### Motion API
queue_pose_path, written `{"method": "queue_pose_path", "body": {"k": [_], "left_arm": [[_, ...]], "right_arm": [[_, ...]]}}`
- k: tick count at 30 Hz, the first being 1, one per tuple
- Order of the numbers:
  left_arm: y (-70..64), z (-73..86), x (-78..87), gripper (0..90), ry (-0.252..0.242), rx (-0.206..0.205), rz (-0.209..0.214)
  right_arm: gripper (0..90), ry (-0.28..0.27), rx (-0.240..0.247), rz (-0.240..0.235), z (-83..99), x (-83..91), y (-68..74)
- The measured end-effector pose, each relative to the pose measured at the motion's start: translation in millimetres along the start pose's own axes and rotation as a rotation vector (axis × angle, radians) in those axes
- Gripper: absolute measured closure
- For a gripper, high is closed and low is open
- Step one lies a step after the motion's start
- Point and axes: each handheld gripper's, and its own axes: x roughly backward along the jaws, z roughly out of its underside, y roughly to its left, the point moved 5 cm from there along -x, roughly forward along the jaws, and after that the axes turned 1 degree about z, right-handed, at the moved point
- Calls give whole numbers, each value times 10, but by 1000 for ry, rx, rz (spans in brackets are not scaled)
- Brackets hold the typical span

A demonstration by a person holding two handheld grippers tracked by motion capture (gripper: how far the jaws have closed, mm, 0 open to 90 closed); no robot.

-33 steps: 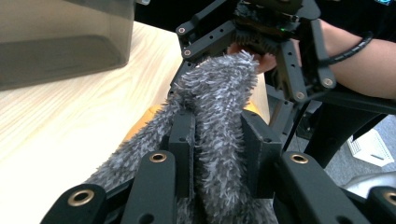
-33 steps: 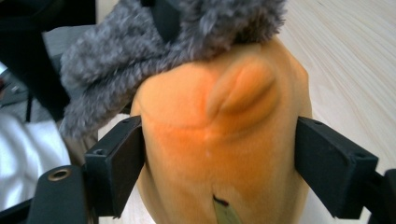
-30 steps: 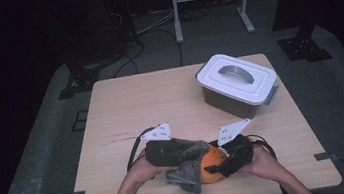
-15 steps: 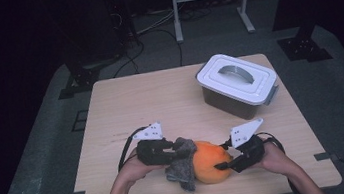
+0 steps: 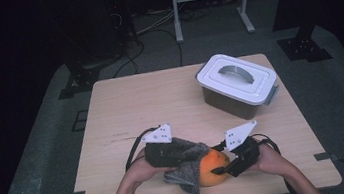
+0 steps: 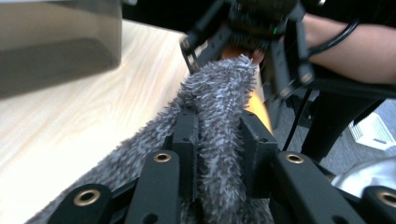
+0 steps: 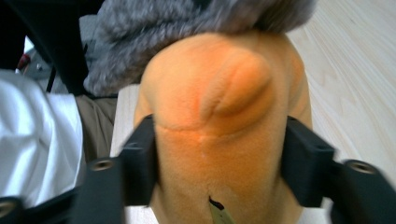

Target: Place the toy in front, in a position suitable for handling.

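Observation:
A soft orange plush ball [image 5: 213, 167] sits near the table's front edge, half covered by a fuzzy grey cloth [image 5: 188, 161]. My left gripper [image 5: 178, 157] is shut on a fold of that grey cloth [image 6: 219, 140], which drapes over the ball ahead of it. From the right, my right gripper [image 5: 225, 166] is shut on the orange ball [image 7: 219, 121], one black jaw pressed into each side of it. The grey cloth [image 7: 187, 28] lies over the ball's far top in the right gripper view.
A white lidded box [image 5: 237, 84] with a grey handle stands at the back right of the wooden table [image 5: 131, 112]. A person's forearms come in from the bottom edge. Dark floor and a metal shelf frame [image 5: 210, 1] lie beyond the table.
The two grippers have drawn slightly apart: the left one shifted left with the cloth, the right one shifted right with the ball, uncovering more of the orange surface.

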Motion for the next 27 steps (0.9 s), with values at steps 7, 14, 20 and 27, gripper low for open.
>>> {"method": "queue_pose_path", "body": {"k": [7, 14, 20, 27], "left_arm": [[12, -8, 6, 736, 9, -10, -56], [31, -47, 92, 744, -8, -15, -69], [87, -114, 199, 761, -27, -7, -76], [171, -198, 340, 760, -57, 9, -69]], "right_arm": [[182, 31, -103, 91, -46, 7, 53], [382, 29, -73, 102, -88, -49, 59], [474, -43, 8, 29, -122, -26, -61], [472, -86, 46, -37, -291, -143, -190]]}}
